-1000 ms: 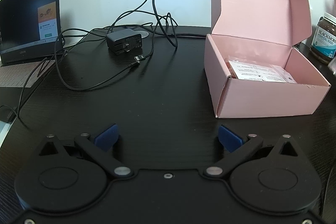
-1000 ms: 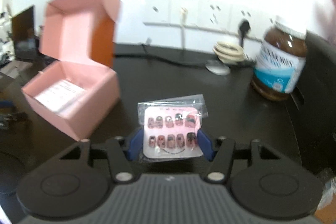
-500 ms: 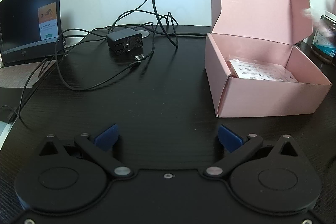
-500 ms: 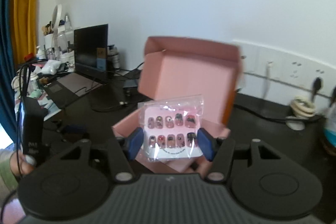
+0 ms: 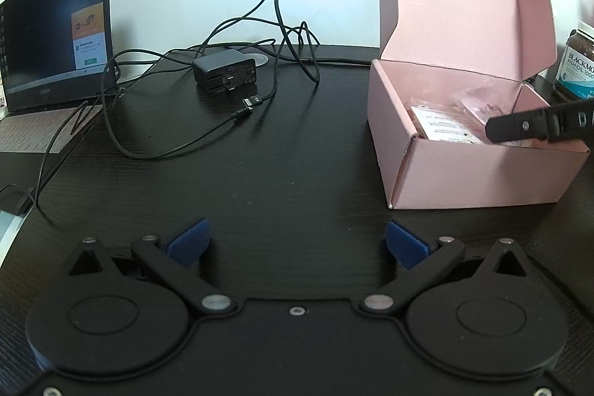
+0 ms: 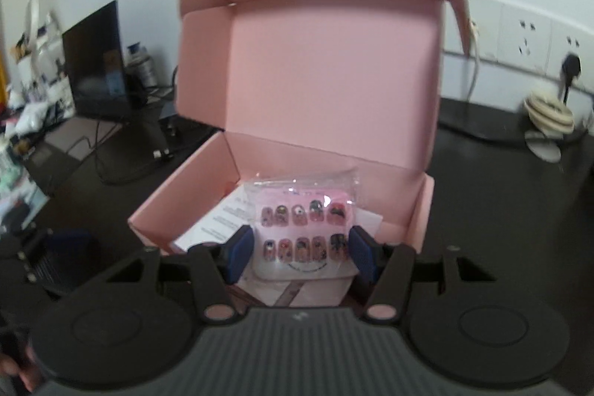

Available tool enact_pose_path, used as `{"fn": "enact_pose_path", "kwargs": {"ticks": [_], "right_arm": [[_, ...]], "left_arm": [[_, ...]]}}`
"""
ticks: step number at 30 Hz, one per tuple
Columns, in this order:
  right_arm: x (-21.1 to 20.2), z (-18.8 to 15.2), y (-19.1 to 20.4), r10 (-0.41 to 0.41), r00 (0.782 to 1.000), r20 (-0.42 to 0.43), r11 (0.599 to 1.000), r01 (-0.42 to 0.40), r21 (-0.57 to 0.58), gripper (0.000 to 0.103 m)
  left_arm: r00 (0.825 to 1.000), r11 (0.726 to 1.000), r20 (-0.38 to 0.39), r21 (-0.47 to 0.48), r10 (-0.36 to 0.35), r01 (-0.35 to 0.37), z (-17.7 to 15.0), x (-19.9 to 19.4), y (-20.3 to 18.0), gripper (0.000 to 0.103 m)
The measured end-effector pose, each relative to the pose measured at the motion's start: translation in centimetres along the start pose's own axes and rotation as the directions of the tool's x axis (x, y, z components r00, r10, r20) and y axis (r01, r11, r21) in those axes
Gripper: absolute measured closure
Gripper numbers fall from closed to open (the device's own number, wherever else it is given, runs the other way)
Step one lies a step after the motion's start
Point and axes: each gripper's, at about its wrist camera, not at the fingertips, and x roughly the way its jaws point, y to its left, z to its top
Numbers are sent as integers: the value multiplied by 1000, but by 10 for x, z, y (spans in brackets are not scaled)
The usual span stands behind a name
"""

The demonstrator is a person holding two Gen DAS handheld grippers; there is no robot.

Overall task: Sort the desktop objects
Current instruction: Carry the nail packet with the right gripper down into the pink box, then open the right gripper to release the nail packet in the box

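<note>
An open pink cardboard box (image 5: 464,169) stands on the black desk at the right, lid up; it also fills the right wrist view (image 6: 326,69). A white leaflet (image 6: 219,221) lies inside it. My right gripper (image 6: 302,249) is shut on a clear packet of press-on nails (image 6: 302,229) and holds it over the box's open front edge. In the left wrist view the right gripper's finger (image 5: 534,125) reaches into the box with the packet (image 5: 479,102). My left gripper (image 5: 297,242) is open and empty above the bare desk.
A black charger (image 5: 224,71) with tangled cables (image 5: 156,121) lies mid-desk. A laptop (image 5: 55,32) stands at the left. A fish oil jar (image 5: 579,62) stands right of the box. Wall sockets (image 6: 534,43) and a coiled cable (image 6: 549,114) are behind.
My right gripper has swung left with the nail packet and come down over the open pink box. The left gripper has not moved.
</note>
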Motion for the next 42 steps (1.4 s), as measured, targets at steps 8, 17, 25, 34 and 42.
{"fn": "enact_pose_path", "kwargs": {"ticks": [8,17,25,34,42], "right_arm": [[-6,-3,6,-46,998,-40,996,43,-72,47],[-20,-12,-15,-90,994,-54,993,85,-82,47],[-29,-18,-27,-71,996,-55,997,69,-37,30],[-33,-16,-16,23,999,29,1000,-24,19,7],[-81,-5,-27,18,990,140,1000,-15,-28,3]], "left_arm": [[1000,1000,1,2,2,-2,0,0,0,0],[1000,1000,0,4,5,-5,0,0,0,0],[1000,1000,-1,5,9,-9,0,1,-1,0],[1000,1000,-1,6,10,-10,-1,1,-2,0],[1000,1000,-10,19,-9,9,1,2,-1,0]]}}
